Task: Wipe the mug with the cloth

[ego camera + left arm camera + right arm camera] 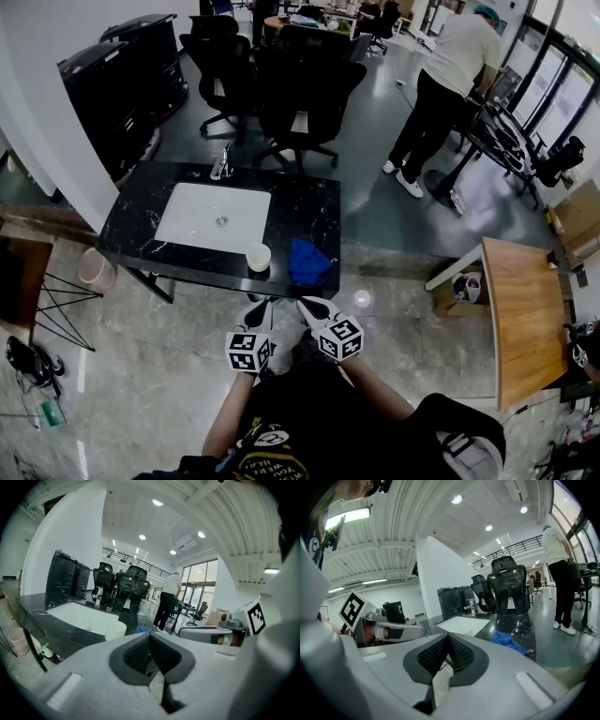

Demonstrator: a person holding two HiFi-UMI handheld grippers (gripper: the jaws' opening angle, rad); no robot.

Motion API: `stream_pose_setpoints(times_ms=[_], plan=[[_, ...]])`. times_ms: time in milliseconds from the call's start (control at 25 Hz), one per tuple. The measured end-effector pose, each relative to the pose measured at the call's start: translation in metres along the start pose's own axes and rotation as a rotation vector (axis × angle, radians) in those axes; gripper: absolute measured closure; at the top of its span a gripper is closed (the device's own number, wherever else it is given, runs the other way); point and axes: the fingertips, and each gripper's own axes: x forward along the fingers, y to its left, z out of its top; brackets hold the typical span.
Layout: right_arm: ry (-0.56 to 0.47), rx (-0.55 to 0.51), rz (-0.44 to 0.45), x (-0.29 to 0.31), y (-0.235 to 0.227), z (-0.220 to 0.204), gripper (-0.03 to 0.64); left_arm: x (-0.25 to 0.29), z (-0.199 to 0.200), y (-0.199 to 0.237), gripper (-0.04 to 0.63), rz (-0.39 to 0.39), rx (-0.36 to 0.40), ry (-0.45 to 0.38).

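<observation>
A white mug (259, 256) stands near the front edge of a black marble counter (309, 211), and a crumpled blue cloth (309, 262) lies just right of it. The mug (115, 630) and a sliver of cloth (142, 630) also show in the left gripper view; the cloth (510, 641) shows in the right gripper view. Both grippers hang in front of the counter, short of it, close to the person's chest. My left gripper (262, 308) is shut and empty, pads meeting (150, 652). My right gripper (310, 306) is shut too, with nothing between its pads (448, 654).
A white sink basin (214, 216) with a tap (222, 163) is set in the counter. Black office chairs (300, 89) stand behind it. A person (445, 89) stands at the back right beside a desk. A wooden table (521, 319) is at the right, a pink bin (97, 269) at the left.
</observation>
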Motion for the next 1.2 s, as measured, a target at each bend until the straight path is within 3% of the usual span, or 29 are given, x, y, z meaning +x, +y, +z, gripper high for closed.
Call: stream_pose_setpoints(times_ms=[480,720,1200], plan=[[0.004,0.009,-0.019,-0.004,-0.002,-0.004,0.615,0.000,-0.005,0.000,0.593,-0.009,-0.018,0.006],[-0.011,0.070,-0.045,-0.011,-0.014,-0.007,0.614,0.003,-0.007,0.000,0.594,-0.017,-0.040,0.009],[0.060,0.089,-0.075,-0.025,-0.021,-0.025,0.615,0.013,-0.026,-0.012,0.594,-0.023,-0.107,0.043]])
